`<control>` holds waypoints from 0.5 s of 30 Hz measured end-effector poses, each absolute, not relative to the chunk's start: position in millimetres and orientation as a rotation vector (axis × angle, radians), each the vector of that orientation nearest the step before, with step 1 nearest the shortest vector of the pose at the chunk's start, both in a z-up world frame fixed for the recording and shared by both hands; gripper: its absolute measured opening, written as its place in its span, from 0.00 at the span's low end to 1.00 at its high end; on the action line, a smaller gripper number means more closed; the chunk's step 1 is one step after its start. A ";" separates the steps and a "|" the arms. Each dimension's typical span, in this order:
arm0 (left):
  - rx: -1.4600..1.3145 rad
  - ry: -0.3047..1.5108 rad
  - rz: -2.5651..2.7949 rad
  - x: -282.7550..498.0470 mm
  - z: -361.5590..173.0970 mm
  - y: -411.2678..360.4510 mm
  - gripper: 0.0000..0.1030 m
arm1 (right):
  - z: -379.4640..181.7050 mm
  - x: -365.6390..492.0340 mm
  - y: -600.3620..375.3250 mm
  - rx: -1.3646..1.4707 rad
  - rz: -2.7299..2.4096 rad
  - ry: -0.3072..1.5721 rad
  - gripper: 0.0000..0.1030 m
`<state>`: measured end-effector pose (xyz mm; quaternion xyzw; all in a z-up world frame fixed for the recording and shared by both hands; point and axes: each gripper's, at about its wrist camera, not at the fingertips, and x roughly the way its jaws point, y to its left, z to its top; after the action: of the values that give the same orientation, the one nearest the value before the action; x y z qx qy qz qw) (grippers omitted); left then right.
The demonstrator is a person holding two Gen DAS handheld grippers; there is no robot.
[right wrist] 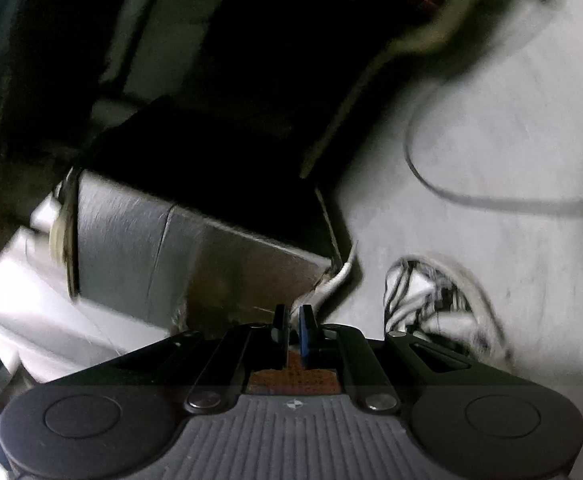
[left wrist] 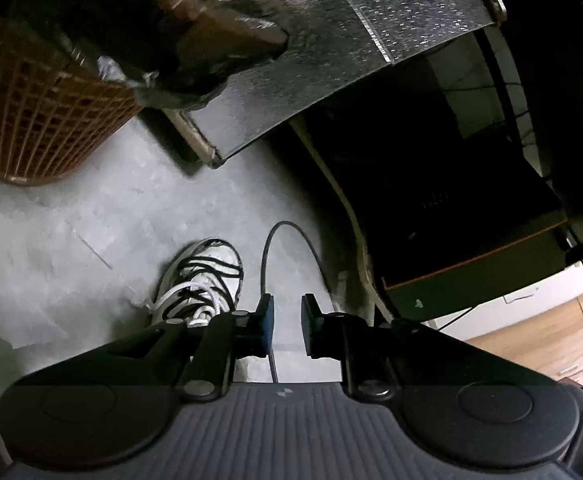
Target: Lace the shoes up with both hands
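A white sneaker [left wrist: 207, 276] is patterned with black lines and laced in white. An orange-brown grid marks the laundry basket [left wrist: 39, 120]. The floor [left wrist: 91, 216] is mottled pale grey, the cable [left wrist: 287, 236] black.

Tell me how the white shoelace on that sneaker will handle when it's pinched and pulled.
The white shoelace looks floppy: it curves in loose loops over the sneaker. Probably light and thin, so it may slip from the pads. Its braided texture should add some grip.
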<state>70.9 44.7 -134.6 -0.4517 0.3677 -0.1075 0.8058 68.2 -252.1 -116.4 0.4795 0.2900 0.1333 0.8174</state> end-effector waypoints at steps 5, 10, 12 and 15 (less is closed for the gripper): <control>-0.939 0.791 -0.188 69.8 -130.6 50.4 0.23 | -109.2 73.4 -247.1 0.952 0.297 0.636 0.08; -0.995 0.861 -0.112 69.5 -142.2 57.1 0.39 | -109.9 74.0 -220.5 0.653 0.216 0.764 0.21; -0.970 0.872 -0.091 66.9 -145.6 57.9 0.40 | -116.0 72.7 -212.1 0.570 0.191 0.809 0.22; -0.942 0.903 -0.053 65.1 -149.6 57.3 0.41 | -125.6 68.9 -212.3 0.559 0.157 0.835 0.22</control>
<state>65.1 57.3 -149.6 -0.4383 0.4202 -0.0246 0.7942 68.9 -212.4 -125.6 0.2678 0.3996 0.0751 0.8735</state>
